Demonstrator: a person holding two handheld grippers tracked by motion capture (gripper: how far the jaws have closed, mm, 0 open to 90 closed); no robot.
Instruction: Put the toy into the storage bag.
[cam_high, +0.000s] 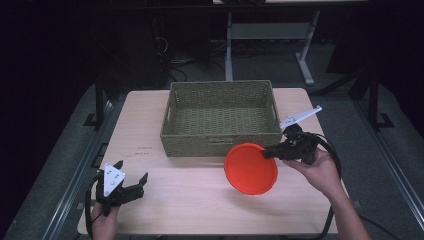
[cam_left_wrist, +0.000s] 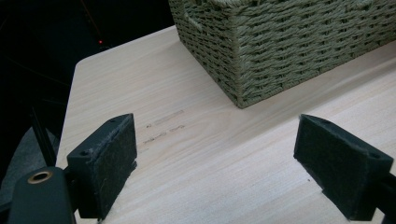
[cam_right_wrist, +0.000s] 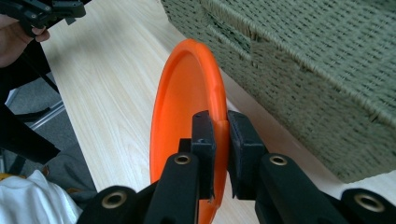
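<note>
- Right gripper (cam_high: 267, 150) pinched orange plate (cam_high: 250, 168) by its rim, plate tilted, lifted off the table (cam_high: 165, 200), just in front of the wicker basket (cam_high: 220, 117), near right edge.
- Left gripper (cam_high: 132, 182) jaws wide, nothing between, at front-left corner.

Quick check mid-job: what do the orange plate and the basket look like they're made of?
Orange plate: likely plastic, with a smooth, even colour, a soft sheen and a thin moulded rim. Basket: woven fibre, maybe seagrass or paper cord; twisted olive-green strands, matte, rough. I can't tell which fibre.
</note>
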